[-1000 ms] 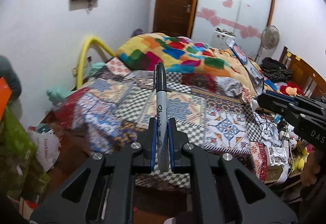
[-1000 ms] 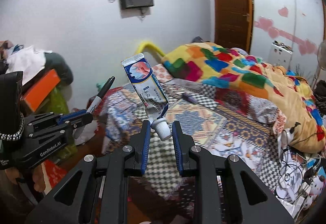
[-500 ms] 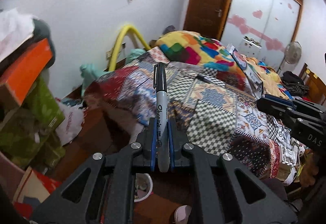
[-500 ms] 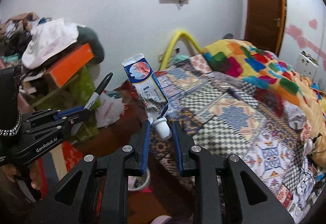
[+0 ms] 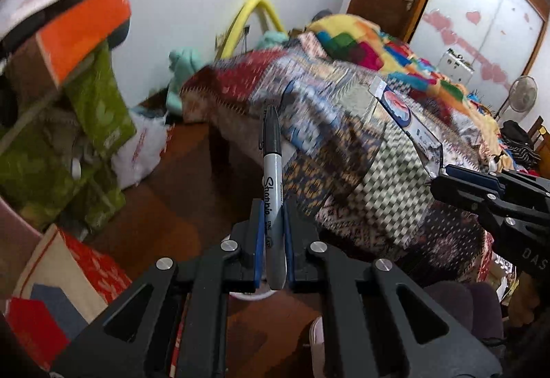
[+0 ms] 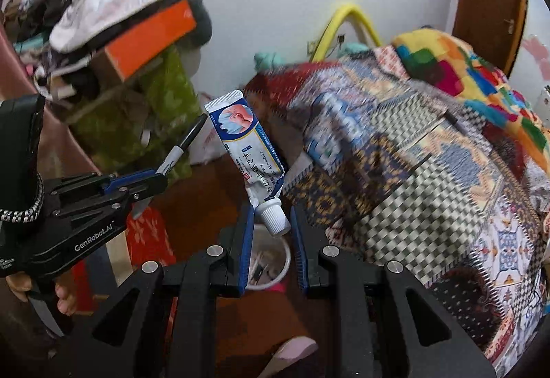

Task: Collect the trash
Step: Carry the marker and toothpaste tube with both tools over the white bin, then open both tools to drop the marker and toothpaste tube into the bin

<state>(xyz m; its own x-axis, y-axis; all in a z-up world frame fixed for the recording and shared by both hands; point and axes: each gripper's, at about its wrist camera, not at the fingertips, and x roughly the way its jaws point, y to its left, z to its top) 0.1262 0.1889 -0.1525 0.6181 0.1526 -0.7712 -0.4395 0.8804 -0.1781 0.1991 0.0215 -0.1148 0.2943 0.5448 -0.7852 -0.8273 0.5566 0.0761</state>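
My left gripper (image 5: 273,233) is shut on a black-capped grey Sharpie marker (image 5: 273,178) that stands upright between its pads; the same gripper and marker (image 6: 178,151) show at the left of the right wrist view. My right gripper (image 6: 271,226) is shut on the white cap end of a blue-and-white tube (image 6: 245,151), which sticks up and to the left; the tube also shows in the left wrist view (image 5: 409,116). A small white bin (image 6: 271,264) with scraps in it stands on the brown floor, below and just beyond the right gripper's pads, and shows partly behind the left gripper (image 5: 245,295).
A bed with a patterned quilt (image 6: 412,171) fills the right. At the left a pile of green bags (image 5: 96,109), an orange box (image 6: 151,37) and clothes leans against the wall. A white plastic bag (image 5: 144,151) and red printed boxes (image 5: 86,274) lie on the floor.
Both grippers have swung left and downward, away from the bed toward the floor. The white bin has come into view under them. Both still hold their objects.
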